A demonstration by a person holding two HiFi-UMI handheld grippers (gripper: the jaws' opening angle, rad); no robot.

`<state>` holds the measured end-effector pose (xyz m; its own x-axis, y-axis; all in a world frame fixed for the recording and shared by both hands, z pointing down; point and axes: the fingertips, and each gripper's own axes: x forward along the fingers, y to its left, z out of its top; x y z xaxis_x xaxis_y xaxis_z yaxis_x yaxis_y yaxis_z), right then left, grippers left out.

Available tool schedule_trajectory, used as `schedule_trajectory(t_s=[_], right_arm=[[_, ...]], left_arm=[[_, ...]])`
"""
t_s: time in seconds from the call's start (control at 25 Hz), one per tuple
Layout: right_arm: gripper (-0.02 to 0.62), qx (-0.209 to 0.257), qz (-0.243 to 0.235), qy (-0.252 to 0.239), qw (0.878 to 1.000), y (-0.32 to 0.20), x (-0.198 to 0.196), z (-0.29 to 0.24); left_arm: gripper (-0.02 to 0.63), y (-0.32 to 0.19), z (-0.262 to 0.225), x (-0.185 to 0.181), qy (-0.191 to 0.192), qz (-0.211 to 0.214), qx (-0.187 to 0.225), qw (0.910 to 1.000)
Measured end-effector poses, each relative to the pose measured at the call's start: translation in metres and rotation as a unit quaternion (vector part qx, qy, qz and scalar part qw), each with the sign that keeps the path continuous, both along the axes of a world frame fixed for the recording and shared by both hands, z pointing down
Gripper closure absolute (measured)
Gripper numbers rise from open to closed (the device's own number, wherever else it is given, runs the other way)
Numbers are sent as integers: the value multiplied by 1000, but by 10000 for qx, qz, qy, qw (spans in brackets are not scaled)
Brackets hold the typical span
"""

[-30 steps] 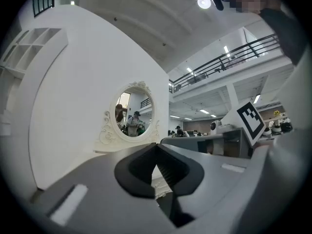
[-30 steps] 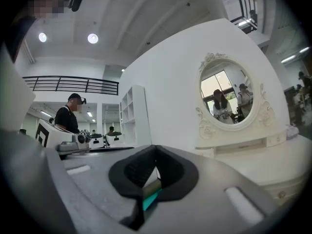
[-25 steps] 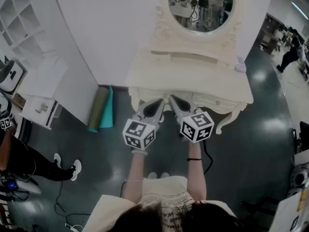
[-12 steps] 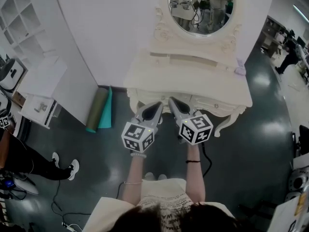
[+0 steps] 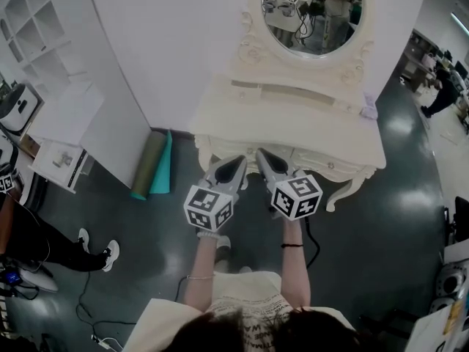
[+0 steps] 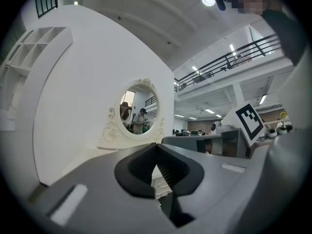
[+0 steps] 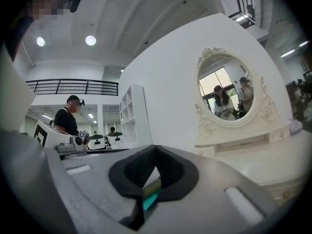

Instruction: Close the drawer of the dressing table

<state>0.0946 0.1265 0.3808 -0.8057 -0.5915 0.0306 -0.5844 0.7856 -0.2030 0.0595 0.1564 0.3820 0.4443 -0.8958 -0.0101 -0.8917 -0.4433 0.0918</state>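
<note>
The cream dressing table (image 5: 293, 119) with its oval mirror (image 5: 314, 9) stands against the white wall. Its carved front rail (image 5: 322, 161) carries a small knob, and I cannot tell a drawer gap from here. My left gripper (image 5: 239, 160) and right gripper (image 5: 261, 155) point level at the middle of that front rail, side by side, tips right at its edge. Both are shut with nothing between the jaws. The left gripper (image 6: 156, 147) sees the mirror (image 6: 138, 110) ahead. In the right gripper view, the right gripper (image 7: 156, 150) has the table top (image 7: 273, 152) to its right.
A rolled green and teal mat (image 5: 152, 165) leans at the table's left. White shelves (image 5: 29, 35) and a white box (image 5: 62, 161) stand further left, beside a person's legs (image 5: 51, 249). A small purple item (image 5: 368, 107) sits on the table's right end. A cable (image 5: 315, 240) trails on the dark floor.
</note>
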Motion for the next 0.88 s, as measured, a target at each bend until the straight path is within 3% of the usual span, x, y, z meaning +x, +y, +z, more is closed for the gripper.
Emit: schedule_trajectory(t_s=[0.88], right_arm=[[592,-83,155,136,9998,-97,-54,9]], left_arm=[[604,-104,4,-51,90,295,-23,9995]])
